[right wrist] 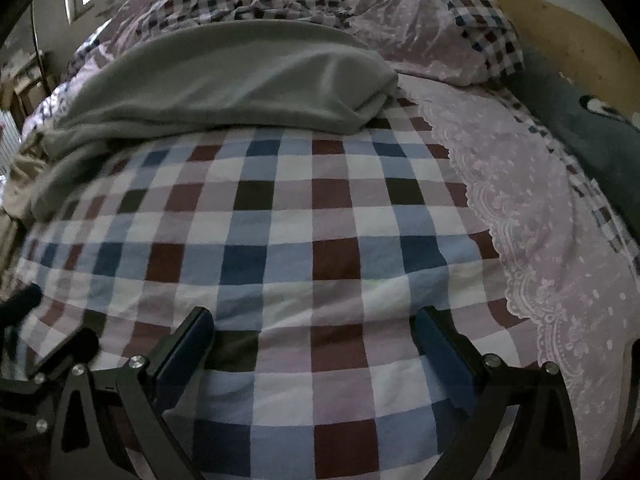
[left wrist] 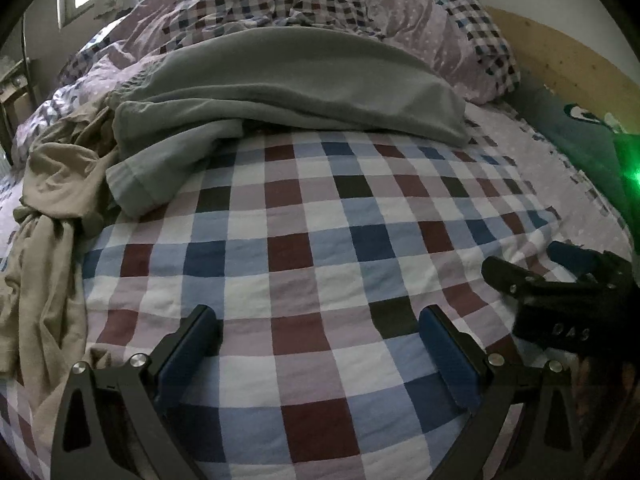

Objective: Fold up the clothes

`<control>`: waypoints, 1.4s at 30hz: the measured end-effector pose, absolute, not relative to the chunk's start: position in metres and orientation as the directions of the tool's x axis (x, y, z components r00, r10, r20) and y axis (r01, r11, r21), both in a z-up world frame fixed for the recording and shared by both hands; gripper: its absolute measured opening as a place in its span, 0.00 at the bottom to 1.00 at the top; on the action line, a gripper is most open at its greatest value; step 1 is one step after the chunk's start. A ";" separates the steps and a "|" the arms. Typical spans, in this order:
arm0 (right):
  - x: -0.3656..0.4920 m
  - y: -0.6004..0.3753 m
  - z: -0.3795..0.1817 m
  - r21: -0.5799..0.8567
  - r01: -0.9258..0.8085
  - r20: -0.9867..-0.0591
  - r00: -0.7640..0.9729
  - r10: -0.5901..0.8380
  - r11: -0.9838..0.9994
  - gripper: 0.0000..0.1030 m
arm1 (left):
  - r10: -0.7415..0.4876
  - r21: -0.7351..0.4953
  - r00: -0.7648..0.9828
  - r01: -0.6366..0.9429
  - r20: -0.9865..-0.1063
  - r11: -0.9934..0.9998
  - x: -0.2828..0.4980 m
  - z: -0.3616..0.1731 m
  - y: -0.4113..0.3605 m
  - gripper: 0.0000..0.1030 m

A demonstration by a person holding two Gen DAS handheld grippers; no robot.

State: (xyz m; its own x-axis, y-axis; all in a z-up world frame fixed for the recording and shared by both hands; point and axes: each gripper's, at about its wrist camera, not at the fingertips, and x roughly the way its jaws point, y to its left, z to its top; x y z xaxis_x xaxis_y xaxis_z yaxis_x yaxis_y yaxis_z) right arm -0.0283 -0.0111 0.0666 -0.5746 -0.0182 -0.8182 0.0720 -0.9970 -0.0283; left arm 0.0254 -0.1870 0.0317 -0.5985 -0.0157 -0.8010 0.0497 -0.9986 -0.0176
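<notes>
A grey-green garment (left wrist: 280, 92) lies spread and rumpled across the far side of the checked bedsheet (left wrist: 304, 240), a sleeve trailing toward the left. Beside it at the left lies a crumpled beige garment (left wrist: 52, 208). My left gripper (left wrist: 320, 336) hovers open over the bare checked sheet, well short of the grey garment. My right gripper (right wrist: 314, 336) is also open over the sheet (right wrist: 312, 248), with the grey garment (right wrist: 224, 80) ahead of it. The right gripper (left wrist: 560, 280) shows at the right edge of the left wrist view. Nothing is between either pair of fingers.
A bunched checked and lilac duvet (left wrist: 304, 4) and a pillow (left wrist: 460, 40) lie at the back. A lilac lace-edged cloth (right wrist: 540, 208) covers the right of the bed. A wooden headboard (left wrist: 568, 60) and a dark teal cushion (right wrist: 580, 128) bound the right side.
</notes>
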 end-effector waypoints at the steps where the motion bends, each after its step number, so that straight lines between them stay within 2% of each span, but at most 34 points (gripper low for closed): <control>1: -0.028 -0.012 0.066 -0.033 0.071 -0.817 -0.577 -0.014 -0.997 1.00 | -0.021 -0.012 -0.599 0.050 -0.801 -0.999 0.025 0.031 -0.187 1.00; 42: -0.028 -0.015 0.063 -0.059 0.076 -0.815 -0.580 0.005 -0.995 1.00 | -0.040 0.013 -0.587 0.049 -0.808 -0.999 0.020 0.029 -0.182 1.00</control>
State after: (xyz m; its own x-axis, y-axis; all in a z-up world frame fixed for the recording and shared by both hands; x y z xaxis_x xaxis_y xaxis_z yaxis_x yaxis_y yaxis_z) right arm -0.0280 -0.0148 0.0631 -0.5795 0.0047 -0.8149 0.0755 -0.9954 -0.0595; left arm 0.0205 -0.1818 0.0286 -0.5874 -0.0398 -0.8083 0.0495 -0.9987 0.0132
